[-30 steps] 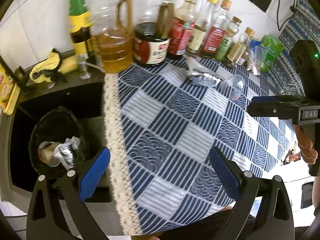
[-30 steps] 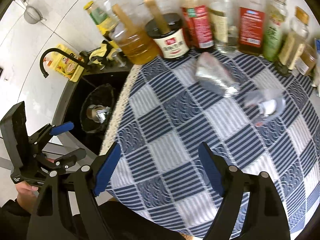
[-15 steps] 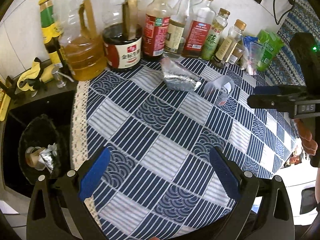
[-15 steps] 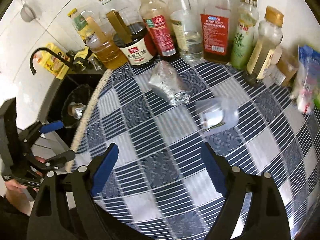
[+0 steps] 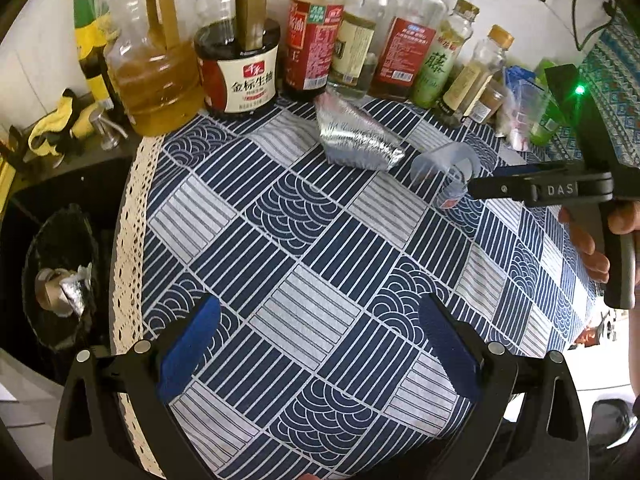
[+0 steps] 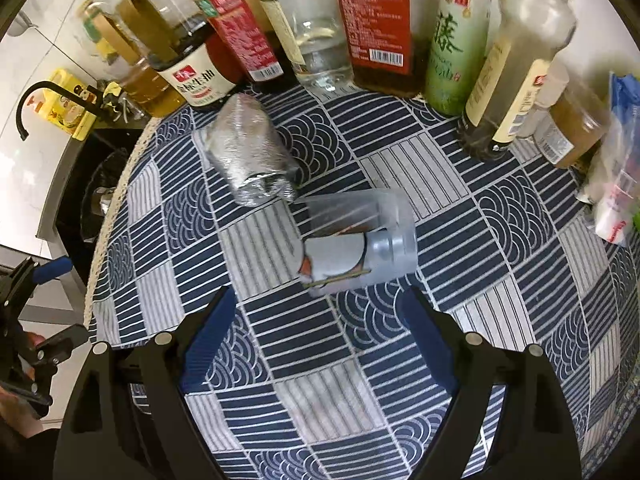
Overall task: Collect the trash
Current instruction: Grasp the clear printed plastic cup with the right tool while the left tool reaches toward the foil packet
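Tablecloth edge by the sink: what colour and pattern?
Cream lace trim, clearest in the left wrist view.

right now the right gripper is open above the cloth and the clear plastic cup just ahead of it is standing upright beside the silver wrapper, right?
Not quite. The clear plastic cup lies on its side, as the right wrist view shows. The rest holds: the right gripper is open above the cloth, with the cup just ahead of it, beside the silver wrapper.

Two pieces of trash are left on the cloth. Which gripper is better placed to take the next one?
Right. The right gripper has open, empty jaws close above the clear cup, with the foil bag just beyond. The left gripper is open too, but farther from both, nearer the bin.
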`<state>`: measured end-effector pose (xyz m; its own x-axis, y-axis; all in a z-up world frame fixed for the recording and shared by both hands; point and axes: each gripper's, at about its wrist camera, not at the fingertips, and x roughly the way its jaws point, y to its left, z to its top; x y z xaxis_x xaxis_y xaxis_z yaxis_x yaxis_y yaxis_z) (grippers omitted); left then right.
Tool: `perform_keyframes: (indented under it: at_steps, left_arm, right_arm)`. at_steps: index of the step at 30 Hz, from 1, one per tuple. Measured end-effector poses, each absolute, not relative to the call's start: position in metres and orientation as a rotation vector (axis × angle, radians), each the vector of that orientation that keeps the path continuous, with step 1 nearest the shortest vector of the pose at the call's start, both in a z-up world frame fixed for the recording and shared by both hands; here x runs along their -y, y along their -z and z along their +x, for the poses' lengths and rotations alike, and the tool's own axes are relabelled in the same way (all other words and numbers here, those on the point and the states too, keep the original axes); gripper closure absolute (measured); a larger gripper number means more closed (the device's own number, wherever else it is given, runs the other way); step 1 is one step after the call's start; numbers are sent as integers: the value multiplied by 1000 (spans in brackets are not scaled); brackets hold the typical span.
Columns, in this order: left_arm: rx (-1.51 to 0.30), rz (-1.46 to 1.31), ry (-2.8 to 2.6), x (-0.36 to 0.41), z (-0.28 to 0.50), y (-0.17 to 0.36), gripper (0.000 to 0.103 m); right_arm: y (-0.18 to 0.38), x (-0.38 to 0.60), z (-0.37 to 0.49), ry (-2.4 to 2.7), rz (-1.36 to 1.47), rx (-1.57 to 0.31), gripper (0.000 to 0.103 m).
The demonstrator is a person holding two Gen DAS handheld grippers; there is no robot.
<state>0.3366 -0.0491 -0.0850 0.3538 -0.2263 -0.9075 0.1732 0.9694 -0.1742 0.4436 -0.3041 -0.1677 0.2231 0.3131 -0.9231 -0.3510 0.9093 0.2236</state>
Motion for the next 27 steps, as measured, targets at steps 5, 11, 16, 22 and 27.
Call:
perform_keyframes:
  at_steps: [5, 11, 16, 22, 27]
  left_arm:
    - [-1196, -49, 246, 52, 338, 90, 7]
    - [-1210, -62, 229, 55, 340, 96, 7]
    - [-1228, -59, 219, 58, 341, 102, 7]
    - [-1239, -36, 231, 63, 348, 103, 7]
    - [-1237, 12, 260, 73, 359, 102, 7]
  right_arm:
    - [186, 302, 459, -410, -119, -1277, 19]
    - [199, 305, 474, -425, -89, -1287, 19]
    - [200, 307, 478, -442, -67, -1274, 33]
    - [193, 312, 472, -458, -32, -1259, 36]
    - [181, 324, 459, -465, 25, -1238, 36]
